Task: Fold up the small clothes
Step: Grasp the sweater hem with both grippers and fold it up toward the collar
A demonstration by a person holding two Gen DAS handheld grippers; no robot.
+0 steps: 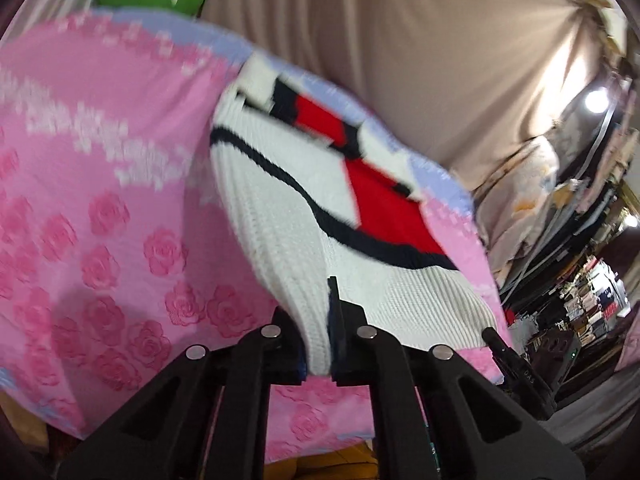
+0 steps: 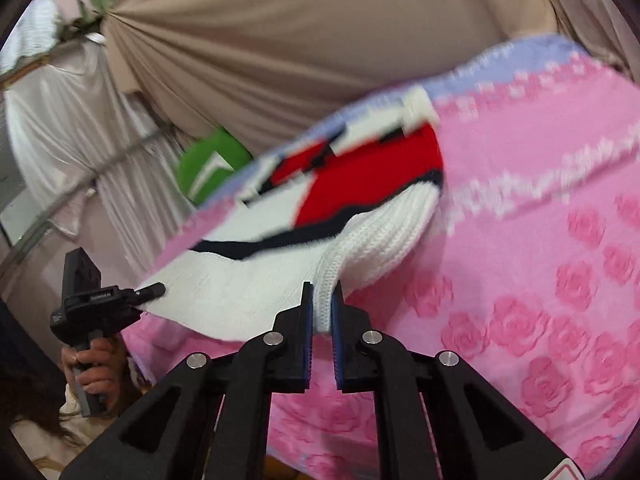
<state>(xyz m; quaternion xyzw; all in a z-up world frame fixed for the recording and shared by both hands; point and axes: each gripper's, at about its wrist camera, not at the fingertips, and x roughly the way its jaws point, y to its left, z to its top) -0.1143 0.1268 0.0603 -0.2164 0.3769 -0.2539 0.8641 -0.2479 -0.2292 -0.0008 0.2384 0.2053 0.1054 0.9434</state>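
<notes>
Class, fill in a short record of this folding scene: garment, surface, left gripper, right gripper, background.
garment: white knit sweater with red and navy pattern
surface: pink rose-print blanket
left gripper: jaws shut on the sweater's ribbed edge
right gripper: jaws shut on a ribbed fold of the sweater
background: beige drape, green cushion

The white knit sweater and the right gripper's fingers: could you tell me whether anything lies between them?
Nothing: in the right wrist view the right gripper pinches the white knit sweater directly by its ribbed edge.
</notes>
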